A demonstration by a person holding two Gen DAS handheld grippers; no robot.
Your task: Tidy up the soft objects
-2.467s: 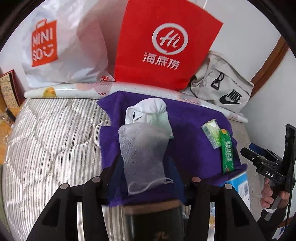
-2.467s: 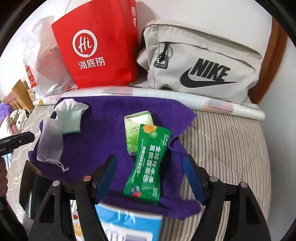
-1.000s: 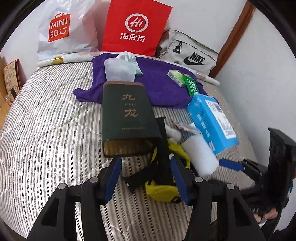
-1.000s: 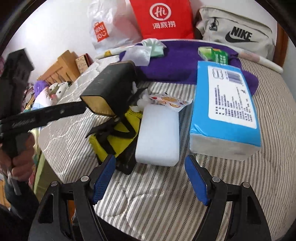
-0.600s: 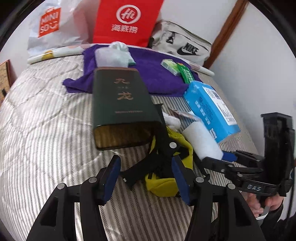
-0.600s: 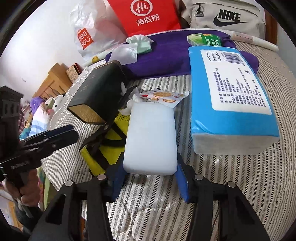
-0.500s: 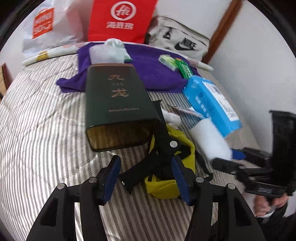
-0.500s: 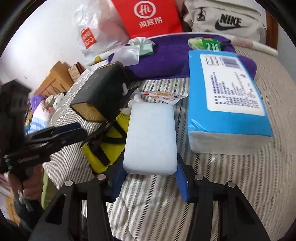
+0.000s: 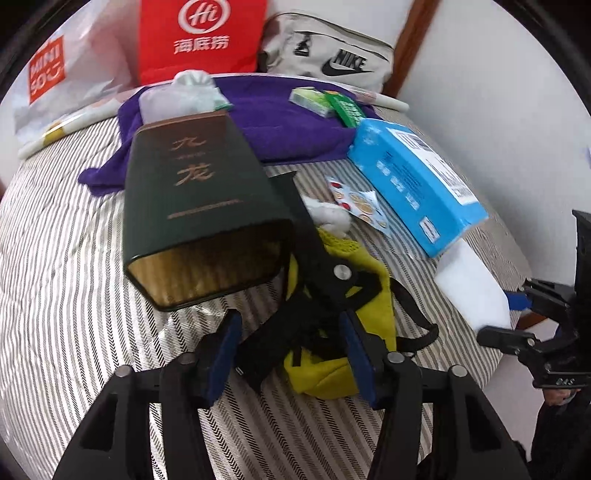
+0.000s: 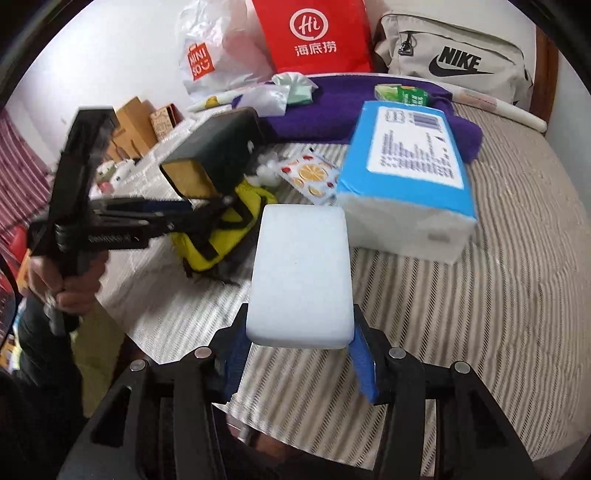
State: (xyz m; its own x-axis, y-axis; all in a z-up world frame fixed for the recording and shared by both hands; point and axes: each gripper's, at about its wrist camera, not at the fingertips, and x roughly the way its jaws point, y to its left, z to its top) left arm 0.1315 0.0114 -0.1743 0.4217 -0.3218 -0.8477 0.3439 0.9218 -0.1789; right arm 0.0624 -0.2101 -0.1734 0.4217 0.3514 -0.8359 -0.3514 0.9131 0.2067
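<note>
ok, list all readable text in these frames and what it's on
"Hi 海底捞": red paper bag
"MINISO": white plastic bag
"NIKE": beige bag
"九龙": dark green box
"DAS": right hand-held gripper's body
Blue tissue pack label, green packets: too blurred to read

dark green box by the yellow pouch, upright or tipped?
Tipped. The dark green box leans on the yellow pouch, its gold end raised off the striped bedcover.
</note>
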